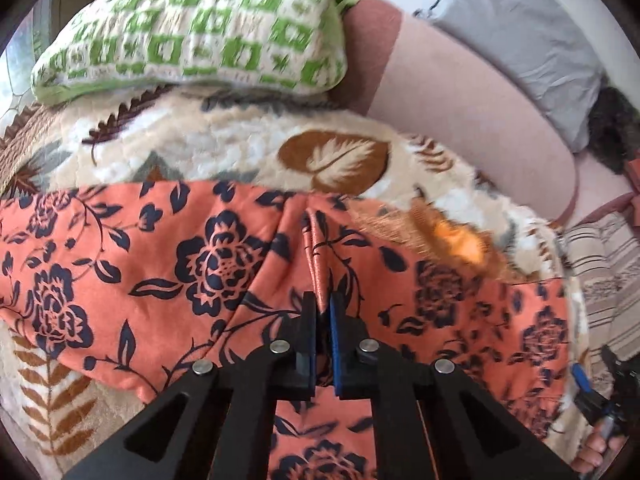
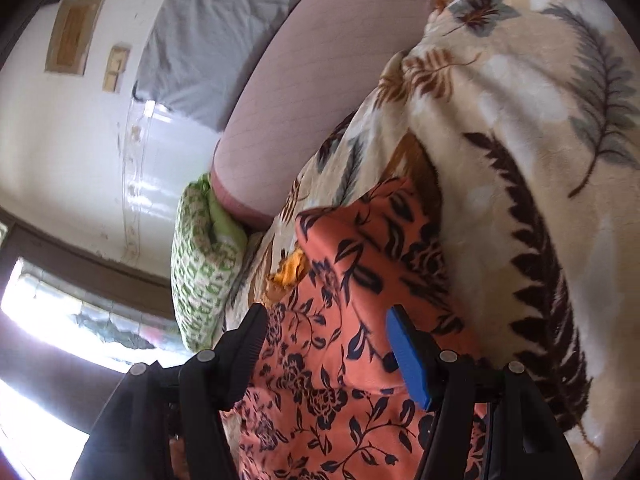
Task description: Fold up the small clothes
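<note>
An orange garment with dark navy flowers (image 1: 168, 264) lies spread on a cream leaf-print fleece blanket (image 1: 224, 148). My left gripper (image 1: 323, 300) is shut on a raised fold of the garment near its middle. The right gripper (image 1: 596, 396) shows at the garment's right edge in the left wrist view. In the right wrist view the right gripper (image 2: 326, 316) is open, its jaws wide apart on either side of the garment (image 2: 332, 368), with cloth between them but not pinched. A small orange fluffy patch (image 2: 290, 270) lies at the garment's far edge.
A green and white checked pillow (image 1: 188, 28) lies behind the blanket. A pink bolster (image 1: 472, 120) and a grey pillow (image 1: 532, 40) sit at the back right. Striped fabric (image 1: 600, 272) is at the right. A white wall and window (image 2: 60, 312) are at left.
</note>
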{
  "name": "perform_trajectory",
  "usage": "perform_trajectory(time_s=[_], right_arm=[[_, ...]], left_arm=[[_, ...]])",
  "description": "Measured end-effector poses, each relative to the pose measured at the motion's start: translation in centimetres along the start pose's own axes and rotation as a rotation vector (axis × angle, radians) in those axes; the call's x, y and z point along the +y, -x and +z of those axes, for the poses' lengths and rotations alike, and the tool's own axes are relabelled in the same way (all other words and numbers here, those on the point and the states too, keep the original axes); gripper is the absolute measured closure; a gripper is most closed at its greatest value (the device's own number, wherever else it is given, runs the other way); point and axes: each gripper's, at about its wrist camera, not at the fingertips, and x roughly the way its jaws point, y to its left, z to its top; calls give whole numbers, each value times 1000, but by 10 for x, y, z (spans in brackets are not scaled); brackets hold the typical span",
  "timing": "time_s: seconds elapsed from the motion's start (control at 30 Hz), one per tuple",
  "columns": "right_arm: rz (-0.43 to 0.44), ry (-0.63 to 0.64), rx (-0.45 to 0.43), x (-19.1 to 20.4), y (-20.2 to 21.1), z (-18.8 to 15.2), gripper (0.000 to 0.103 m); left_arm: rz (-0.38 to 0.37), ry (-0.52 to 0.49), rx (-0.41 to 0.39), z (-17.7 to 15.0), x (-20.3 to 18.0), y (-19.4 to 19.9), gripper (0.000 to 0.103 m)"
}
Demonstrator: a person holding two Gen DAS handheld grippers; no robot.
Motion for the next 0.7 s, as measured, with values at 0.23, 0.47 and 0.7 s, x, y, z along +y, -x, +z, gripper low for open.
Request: perform_trajectory(time_s=[0.23, 0.47, 0.7], right_arm=[[96, -13, -41, 2, 5, 4, 38], [-116, -69, 212, -24, -61, -15, 35], [-22, 50, 153, 6, -44, -15, 35]], left_arm=[[50, -29, -63, 0, 12, 43, 98], [156, -21, 131, -25, 37, 2, 97], [240, 125, -75, -28, 125, 109, 36]])
